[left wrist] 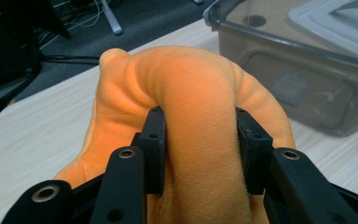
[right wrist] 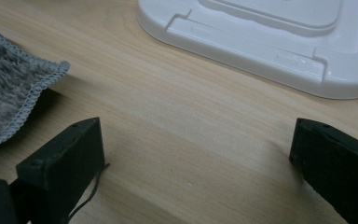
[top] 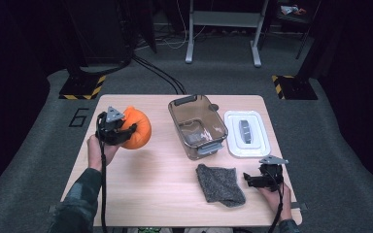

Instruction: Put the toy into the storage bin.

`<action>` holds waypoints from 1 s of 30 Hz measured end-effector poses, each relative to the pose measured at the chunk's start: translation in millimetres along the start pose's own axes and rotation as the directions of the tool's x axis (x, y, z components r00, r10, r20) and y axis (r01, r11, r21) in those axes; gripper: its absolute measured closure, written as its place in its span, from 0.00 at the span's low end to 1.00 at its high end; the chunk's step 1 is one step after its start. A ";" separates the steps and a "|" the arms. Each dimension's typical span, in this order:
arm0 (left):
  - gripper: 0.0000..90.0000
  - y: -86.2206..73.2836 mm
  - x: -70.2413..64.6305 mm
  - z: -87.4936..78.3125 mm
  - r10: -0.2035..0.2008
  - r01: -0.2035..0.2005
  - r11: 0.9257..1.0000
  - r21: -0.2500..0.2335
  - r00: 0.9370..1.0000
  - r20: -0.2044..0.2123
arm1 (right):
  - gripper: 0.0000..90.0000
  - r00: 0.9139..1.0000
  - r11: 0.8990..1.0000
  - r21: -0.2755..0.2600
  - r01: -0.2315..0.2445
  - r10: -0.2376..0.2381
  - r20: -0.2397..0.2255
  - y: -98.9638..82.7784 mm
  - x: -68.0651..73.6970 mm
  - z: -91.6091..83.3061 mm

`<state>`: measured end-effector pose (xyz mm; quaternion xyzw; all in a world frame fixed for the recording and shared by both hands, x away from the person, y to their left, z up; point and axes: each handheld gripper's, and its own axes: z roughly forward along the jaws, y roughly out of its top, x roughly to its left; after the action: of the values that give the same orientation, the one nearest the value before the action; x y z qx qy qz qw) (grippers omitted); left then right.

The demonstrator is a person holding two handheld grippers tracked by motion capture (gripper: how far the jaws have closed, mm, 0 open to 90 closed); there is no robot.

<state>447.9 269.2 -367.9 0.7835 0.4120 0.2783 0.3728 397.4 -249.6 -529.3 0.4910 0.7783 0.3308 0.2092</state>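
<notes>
Lower right of the high view: the right hand-held gripper [top: 250, 179] rests wide open and empty on the tabletop [top: 155, 184]. Left of centre, the left hand-held gripper [top: 128, 130] pinches the orange plush toy [top: 138, 128], lifted clear. The open clear container [top: 196, 126] lies to its right, long axis running away from the viewer.

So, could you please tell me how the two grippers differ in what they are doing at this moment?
The left gripper is shut on the orange plush toy and holds it up off the table; the right gripper holds nothing. The left gripper's pads press into the plush, while the right gripper's jaws stand wide open over bare wood, between the grey cloth and the white lid. Both are black and hand-held.
</notes>
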 end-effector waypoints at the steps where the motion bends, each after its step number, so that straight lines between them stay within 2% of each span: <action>1: 0.69 2.7 -0.7 0.4 0.001 -0.001 1.000 -0.007 1.000 -0.003 | 0.03 1.000 1.000 0.000 -0.001 0.001 -0.001 0.0 0.0 0.0; 5: 0.69 13.3 -2.4 0.8 0.007 -0.007 1.000 -0.019 1.000 0.006 | 0.03 1.000 1.000 0.000 0.000 0.000 0.000 0.0 0.0 0.0; 9: 0.68 25.5 -5.7 1.0 0.035 -0.035 0.999 -0.021 0.999 0.015 | 0.03 1.000 1.000 0.000 -0.001 0.001 -0.001 0.0 0.0 0.0; 15: 0.68 42.7 -11.9 6.1 0.056 -0.055 0.998 -0.029 0.998 0.026 | 0.03 1.000 1.000 -0.002 -0.006 0.006 0.002 0.2 0.4 0.2; 22: 0.68 64.6 -25.4 14.4 0.091 -0.088 0.995 -0.054 0.995 0.040 | 0.03 1.000 1.000 -0.002 -0.004 0.004 0.001 0.1 0.3 0.2; 30: 0.68 84.3 -40.4 25.2 0.113 -0.108 0.992 -0.071 0.991 0.071 | 0.03 1.000 1.000 -0.002 -0.004 0.004 0.001 0.1 0.3 0.2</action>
<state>483.2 193.6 -318.8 0.8021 0.3440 0.2827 0.3980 397.5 -249.2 -529.3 0.4926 0.7768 0.3318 0.2093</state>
